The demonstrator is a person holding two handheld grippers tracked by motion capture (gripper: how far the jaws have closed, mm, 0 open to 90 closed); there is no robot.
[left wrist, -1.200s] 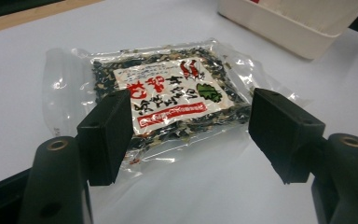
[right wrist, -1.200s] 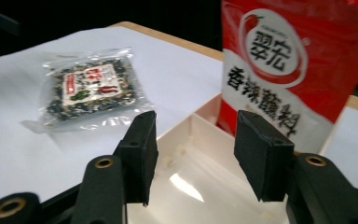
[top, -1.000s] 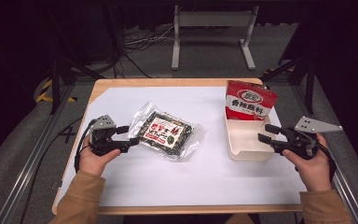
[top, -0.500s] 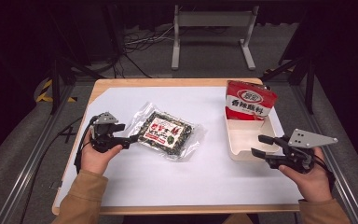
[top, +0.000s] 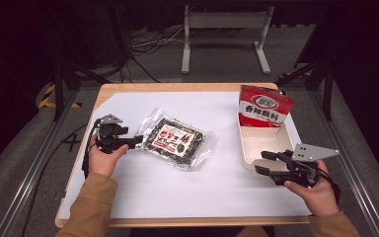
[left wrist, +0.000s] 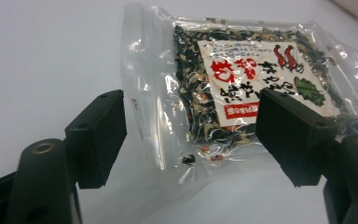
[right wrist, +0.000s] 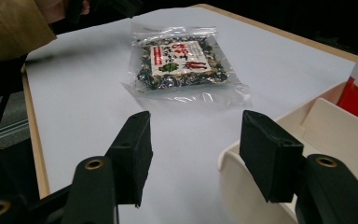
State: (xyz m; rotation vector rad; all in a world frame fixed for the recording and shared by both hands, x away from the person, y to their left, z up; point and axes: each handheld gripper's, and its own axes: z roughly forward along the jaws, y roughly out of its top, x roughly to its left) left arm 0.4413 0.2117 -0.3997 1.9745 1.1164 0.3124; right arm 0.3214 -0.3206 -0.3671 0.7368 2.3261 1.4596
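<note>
Left gripper (top: 137, 141) at left side of table (top: 128, 197), jaws spread wide, straddling near edge of clear seaweed packet (top: 177, 142), not pinching it. In left gripper view, packet (left wrist: 242, 88) lies flat between black jaws. Packet sits mid-table on white sheet, label up. Further right, cream tray (top: 256, 148) with red snack bag (top: 264, 106) standing at far end. Right gripper (top: 264, 163) at tray's near corner, jaws wide, holding nothing.

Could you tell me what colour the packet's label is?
White label with red and black print, clearest in the left gripper view.
</note>
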